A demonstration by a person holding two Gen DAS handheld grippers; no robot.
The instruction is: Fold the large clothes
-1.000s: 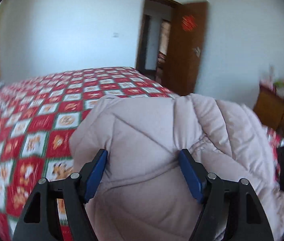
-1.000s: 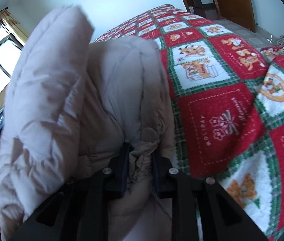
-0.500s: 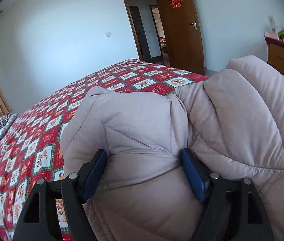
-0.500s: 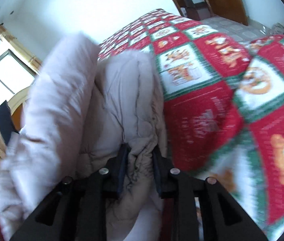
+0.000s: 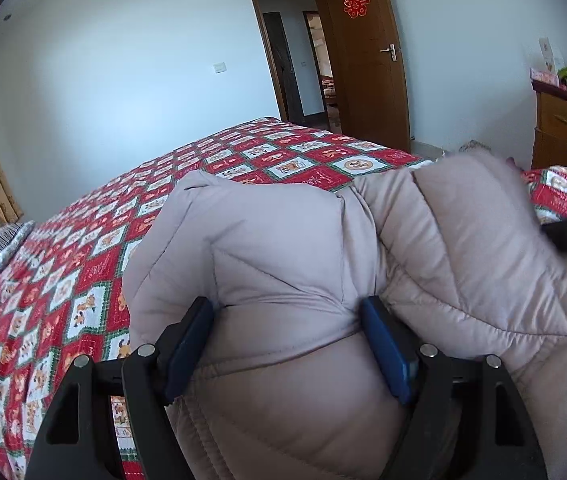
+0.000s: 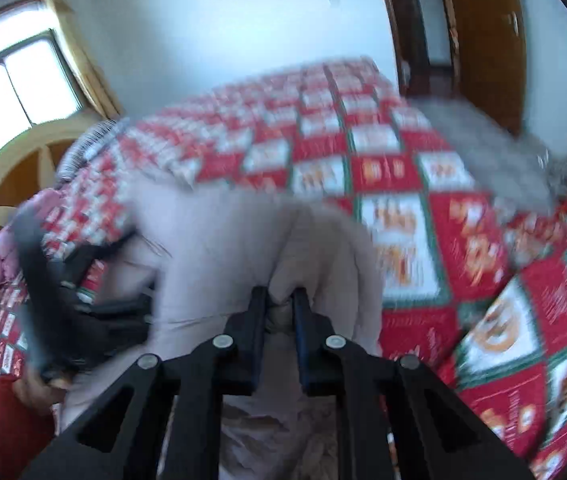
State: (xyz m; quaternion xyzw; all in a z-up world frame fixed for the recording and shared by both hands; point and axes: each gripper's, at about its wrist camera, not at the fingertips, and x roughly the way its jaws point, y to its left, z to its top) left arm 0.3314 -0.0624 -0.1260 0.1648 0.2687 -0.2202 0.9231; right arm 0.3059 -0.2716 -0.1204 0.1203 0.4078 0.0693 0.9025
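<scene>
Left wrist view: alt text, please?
The left hand-held gripper clamps a thick bundle of a pale pink puffer jacket above a bed with a red patterned quilt; behind, a brown door stands open.

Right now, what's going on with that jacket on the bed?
A person is folding a pale puffy jacket over a red patterned bedspread with a gripper in each hand. The left gripper stands wide around a thick bunched fold, pads pressing into it. The right gripper pinches a thin fold of the jacket, its jaws closing on it. The right view is blurred. The fold is not yet laid flat.
</scene>
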